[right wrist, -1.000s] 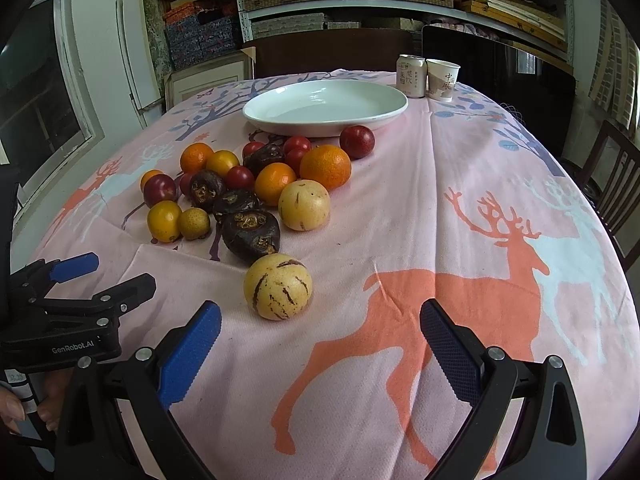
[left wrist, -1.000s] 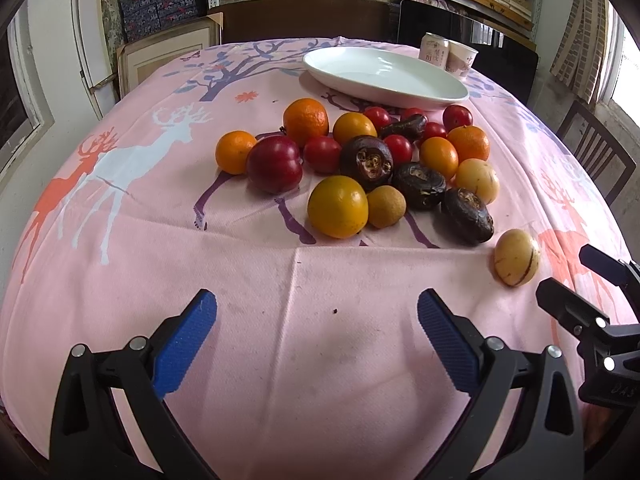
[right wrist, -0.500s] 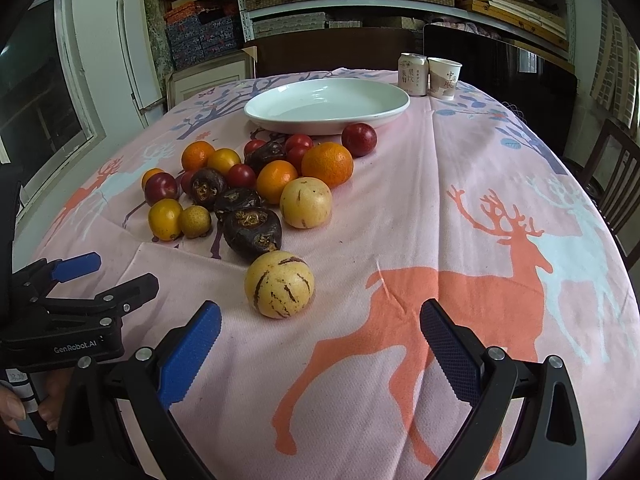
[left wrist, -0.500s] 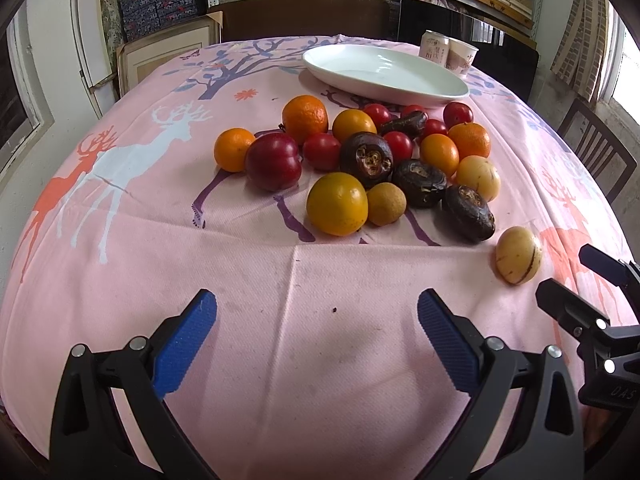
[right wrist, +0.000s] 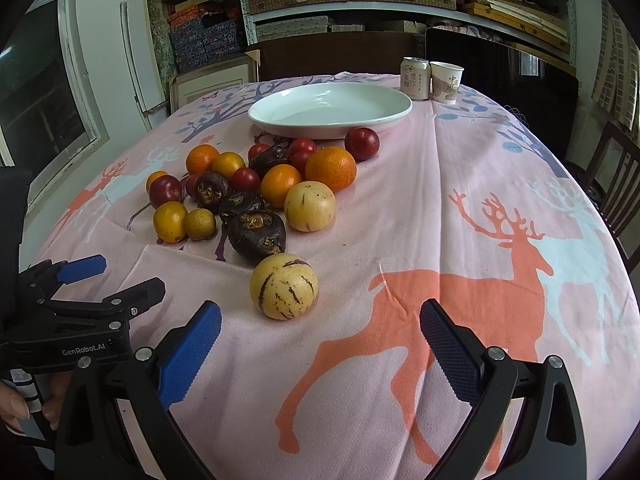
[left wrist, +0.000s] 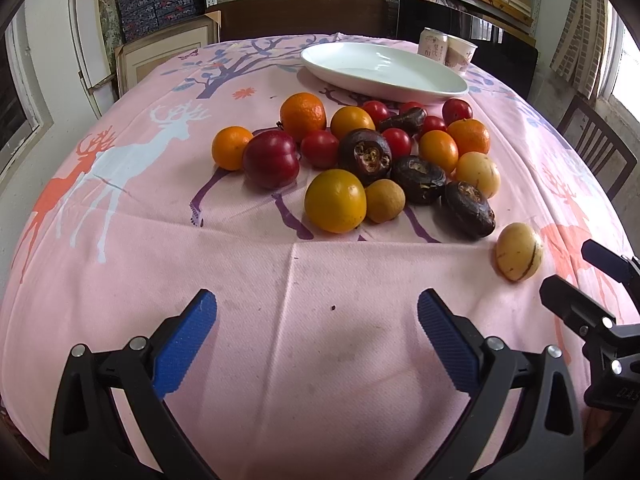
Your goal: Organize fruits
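A pile of several fruits lies on the pink tablecloth: oranges (left wrist: 302, 115), a dark red plum (left wrist: 271, 158), small red tomatoes (left wrist: 319, 149), dark brown wrinkled fruits (left wrist: 369, 156) and a yellow-orange fruit (left wrist: 335, 201). A striped yellow melon (right wrist: 284, 286) lies apart, nearest my right gripper (right wrist: 320, 336); it also shows in the left wrist view (left wrist: 518, 251). An empty white oval plate (right wrist: 330, 109) stands behind the pile. My left gripper (left wrist: 317, 328) is open and empty over bare cloth in front of the pile. My right gripper is open and empty, just short of the melon.
A drink can (right wrist: 415, 78) and a paper cup (right wrist: 446, 81) stand behind the plate. A wooden chair (right wrist: 616, 184) is at the table's right side. Shelves with boxes fill the back wall. The cloth has a raised fold (left wrist: 292, 248) near the front.
Both views have crept slightly forward toward the fruits. Both grippers stay open and no fruit has moved.
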